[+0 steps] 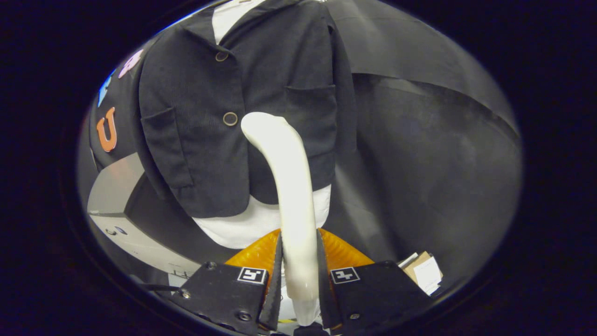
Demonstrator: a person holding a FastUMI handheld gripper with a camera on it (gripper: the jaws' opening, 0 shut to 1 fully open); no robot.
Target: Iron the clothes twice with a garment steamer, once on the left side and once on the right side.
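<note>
A white garment steamer (291, 186) is gripped between both fingers of the claw (298, 261). Its head is held against the dark jacket (196, 140), just beside a button (230, 118).

Recording booth, black cloth walls (419, 154), jacket (210, 116) hung for steaming

You have a grey-topped, white-fronted box-like unit (122, 205) low in the scene, its flat top tilted and a small round knob on its pale front. Well apart from that unit, on the far side, lies a small brown cardboard box (422, 270) with white paper slips against the black cloth floor.
</note>
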